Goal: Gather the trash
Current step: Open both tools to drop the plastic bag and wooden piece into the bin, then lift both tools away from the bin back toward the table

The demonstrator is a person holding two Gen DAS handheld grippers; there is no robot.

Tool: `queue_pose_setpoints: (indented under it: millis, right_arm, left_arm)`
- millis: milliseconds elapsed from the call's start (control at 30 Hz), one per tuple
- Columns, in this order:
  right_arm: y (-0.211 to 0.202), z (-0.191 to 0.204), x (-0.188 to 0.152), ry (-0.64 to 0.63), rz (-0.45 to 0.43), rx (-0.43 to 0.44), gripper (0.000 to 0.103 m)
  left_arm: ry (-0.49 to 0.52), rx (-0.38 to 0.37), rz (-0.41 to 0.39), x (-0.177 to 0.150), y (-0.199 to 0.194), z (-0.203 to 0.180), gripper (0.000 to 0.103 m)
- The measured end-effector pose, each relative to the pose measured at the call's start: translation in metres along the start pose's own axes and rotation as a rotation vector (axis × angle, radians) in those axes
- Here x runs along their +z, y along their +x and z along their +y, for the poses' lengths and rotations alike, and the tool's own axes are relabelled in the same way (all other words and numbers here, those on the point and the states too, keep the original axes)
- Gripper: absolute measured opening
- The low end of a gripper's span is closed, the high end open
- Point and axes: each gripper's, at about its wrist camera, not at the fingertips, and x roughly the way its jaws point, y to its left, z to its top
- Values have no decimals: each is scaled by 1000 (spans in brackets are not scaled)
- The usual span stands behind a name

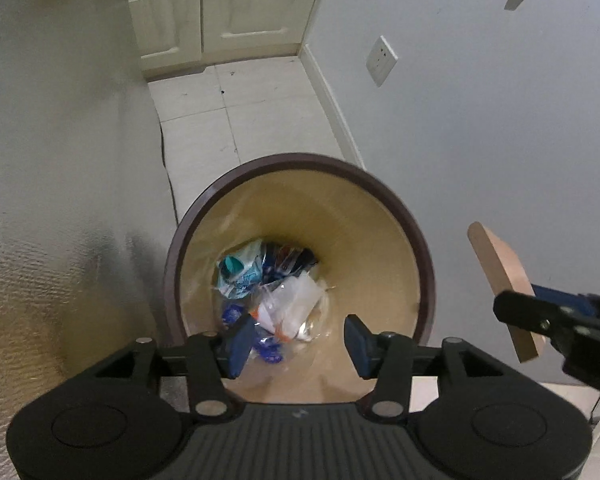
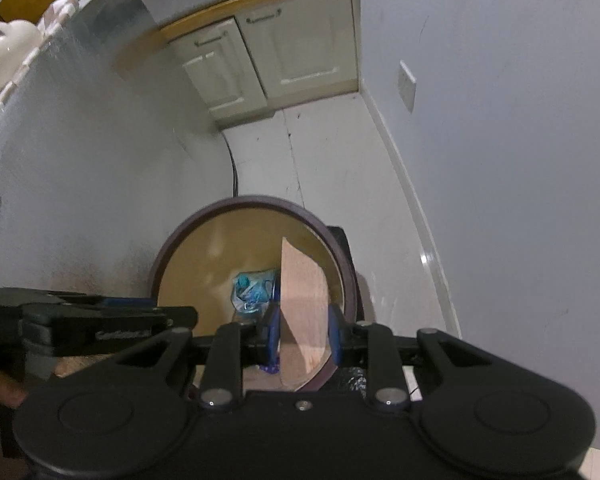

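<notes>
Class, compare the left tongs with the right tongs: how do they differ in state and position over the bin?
The left tongs stand open and empty, while the right tongs are shut on a flat cardboard piece. The left tongs point straight down into the bin at the wrappers; the right tongs hold the cardboard piece upright near the bin's right rim. Both have blue pads and hover above the same bin.

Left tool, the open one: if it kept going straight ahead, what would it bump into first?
Probably the trash heap at the bottom of the bin. The left tool points down into the bin's mouth with its fingers apart and nothing between them. Depth is hard to judge, so it might graze the near wall first.
</notes>
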Motion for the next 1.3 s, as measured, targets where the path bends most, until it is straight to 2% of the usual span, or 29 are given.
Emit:
queue_pose_setpoints:
  millis: [133, 267, 367, 433, 467, 500, 567, 633, 700, 867, 933, 1167, 1267, 1300]
  right_arm:
    - [18, 4, 1, -13, 36, 7, 25]
    - [31, 8, 1, -24, 65, 31, 25]
    - [39, 11, 5, -18, 72, 52, 26]
    - [41, 10, 6, -5, 64, 88, 28]
    - [43, 10, 7, 3, 61, 106, 31]
    - [45, 11, 9, 9, 57, 119, 40]
    - [50, 13, 9, 5, 58, 103, 53]
    - [53, 14, 8, -6, 69, 85, 57]
    - [54, 14, 5, -11, 86, 84, 59]
    - [52, 9, -7, -13, 131, 83, 60]
    - [51, 8, -11, -17, 143, 91, 65]
    - [43, 5, -15, -56, 137, 97, 83]
    - [42, 3, -13, -82, 128, 69, 97]
    - [40, 4, -14, -87, 121, 63, 99]
  left_arm:
    - [39, 20, -3, -4, -3, 2, 55]
    - [26, 24, 1, -9, -5, 8, 60]
    - [13, 36, 9, -12, -6, 13, 67]
    - [3, 45, 13, -14, -7, 16, 77]
    - [-1, 52, 16, -15, -6, 18, 79]
    - [-4, 59, 20, -15, -6, 21, 84]
    - [-7, 72, 30, -16, -5, 23, 92]
    - [-7, 83, 42, -16, -4, 23, 100]
    - [-3, 91, 49, -17, -5, 22, 103]
    - [-13, 90, 62, -19, -3, 20, 103]
    - [-17, 88, 59, -21, -3, 20, 103]
    - [-33, 93, 40, -27, -9, 20, 103]
    - [-42, 100, 33, -28, -12, 21, 103]
    - [-46, 101, 29, -28, -14, 22, 103]
